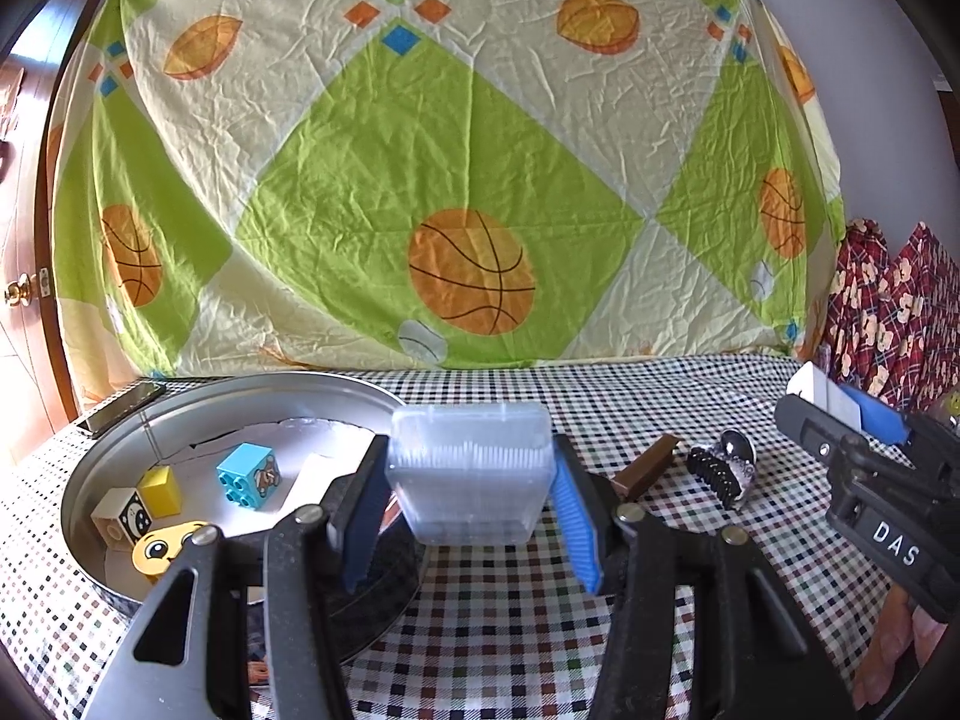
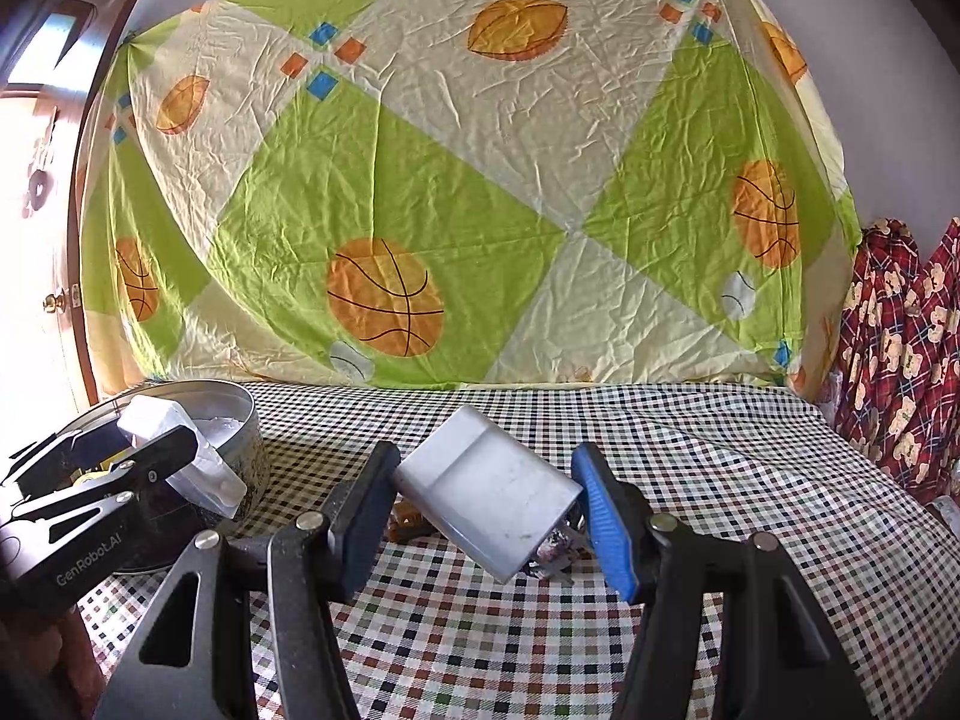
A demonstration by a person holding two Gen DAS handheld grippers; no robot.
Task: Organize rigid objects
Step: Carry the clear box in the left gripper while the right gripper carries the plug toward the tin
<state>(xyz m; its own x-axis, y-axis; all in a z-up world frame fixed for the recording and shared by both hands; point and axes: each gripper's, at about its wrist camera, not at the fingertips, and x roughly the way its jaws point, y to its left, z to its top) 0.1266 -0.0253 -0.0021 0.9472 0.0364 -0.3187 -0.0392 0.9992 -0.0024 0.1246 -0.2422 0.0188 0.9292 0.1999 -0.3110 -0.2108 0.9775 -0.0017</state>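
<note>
**Observer:** What have you got in each hand?

**Operator:** My left gripper (image 1: 471, 504) has its jaws pinching a clear plastic box (image 1: 471, 471) of what look like cotton swabs, held above the near rim of the round metal tin (image 1: 240, 396). My right gripper (image 2: 480, 516) has its jaws clamped on a white slab-shaped case (image 2: 486, 492), tilted, above the checked table (image 2: 690, 480).

**Observer:** What's already in the tin?

**Operator:** A blue brick (image 1: 249, 476), a yellow block (image 1: 161, 489), a white block (image 1: 120, 519) and a yellow face piece (image 1: 162, 546), all toward its left side. The paper-lined floor right of the blue brick looks free.

**Observer:** So how do I place the box well?

**Operator:** I'd carry it forward over the rim, keep it level, and lower it onto that bare patch before spreading the jaws, so it doesn't knock the bricks or catch the wall.

**Observer:** And the right hand?

**Operator:** I'd keep it clear until the left is out. A brown bar (image 1: 645, 468) and a black hair clip (image 1: 717, 471) lie on the table, waiting.
</note>
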